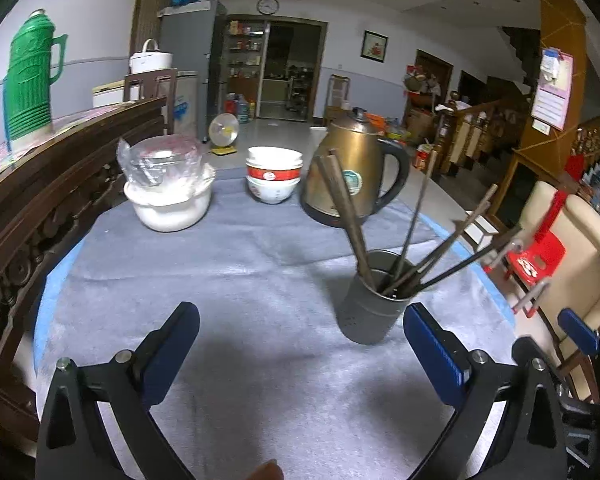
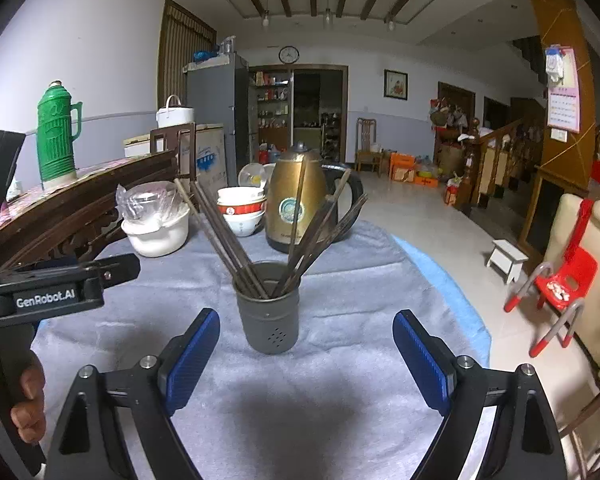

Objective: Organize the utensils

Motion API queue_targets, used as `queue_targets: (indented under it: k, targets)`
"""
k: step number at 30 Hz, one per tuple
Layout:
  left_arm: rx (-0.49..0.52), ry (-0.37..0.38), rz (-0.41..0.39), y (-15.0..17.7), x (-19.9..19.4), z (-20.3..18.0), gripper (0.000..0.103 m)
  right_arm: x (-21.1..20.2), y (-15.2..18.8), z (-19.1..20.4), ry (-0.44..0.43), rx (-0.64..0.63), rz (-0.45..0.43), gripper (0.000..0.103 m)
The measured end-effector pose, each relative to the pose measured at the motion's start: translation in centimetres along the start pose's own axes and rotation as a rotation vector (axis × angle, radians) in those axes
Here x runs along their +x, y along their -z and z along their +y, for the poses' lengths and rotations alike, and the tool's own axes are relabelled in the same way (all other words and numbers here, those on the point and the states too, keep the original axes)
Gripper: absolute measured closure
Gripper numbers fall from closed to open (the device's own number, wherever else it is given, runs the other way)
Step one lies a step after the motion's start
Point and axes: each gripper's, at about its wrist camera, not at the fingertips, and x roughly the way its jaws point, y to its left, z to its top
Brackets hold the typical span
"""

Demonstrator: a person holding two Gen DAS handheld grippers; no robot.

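We hold both grippers low over the grey cloth (image 1: 228, 280), each tilted down toward the table and pointing roughly the same way across it. Our left gripper (image 1: 300, 344) has its blue pads (image 1: 172, 352) spread wide, with only bare cloth and its own shadow between them; nothing is pinched. The holder (image 1: 370, 304), a grey cup, stands upright just ahead of the right pad and slightly outside the gap, not touching it. The chopsticks (image 1: 416, 248) stand in the holder, fanned out, some leaning left and the rest leaning right. Our right gripper (image 2: 306, 354) is likewise spread, its pads (image 2: 192, 356) well apart and gripping nothing. From the right wrist the holder (image 2: 269, 308) sits centred ahead of the gap, beyond the fingertips, with the chopsticks (image 2: 228, 240) splayed in a V. In that same view the left gripper's black body crosses the left edge, held by our left hand (image 2: 28, 396), whose fingers wrap the grip from below; that tool sits beside the right one and a little further forward. Behind the holder stand a brass kettle (image 1: 352, 176), stacked bowls (image 1: 274, 176) and a white pot (image 1: 168, 200) covered in plastic. A green flask (image 1: 32, 80) stands on the wooden sideboard (image 1: 60, 176) to the left.
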Motion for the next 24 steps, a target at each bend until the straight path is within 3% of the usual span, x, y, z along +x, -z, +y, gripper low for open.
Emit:
queue_targets:
  k: [3, 24]
  targets:
    - [0.021, 0.015, -0.001, -0.1, -0.2, -0.7, 0.001, -0.5, -0.3, -0.4, 0.008, 0.005, -0.033, 0.012]
    - [0.081, 0.059, 0.005, -0.4, -0.9, -3.1, 0.001, -0.6, -0.1, -1.6, 0.015, 0.005, -0.030, 0.011]
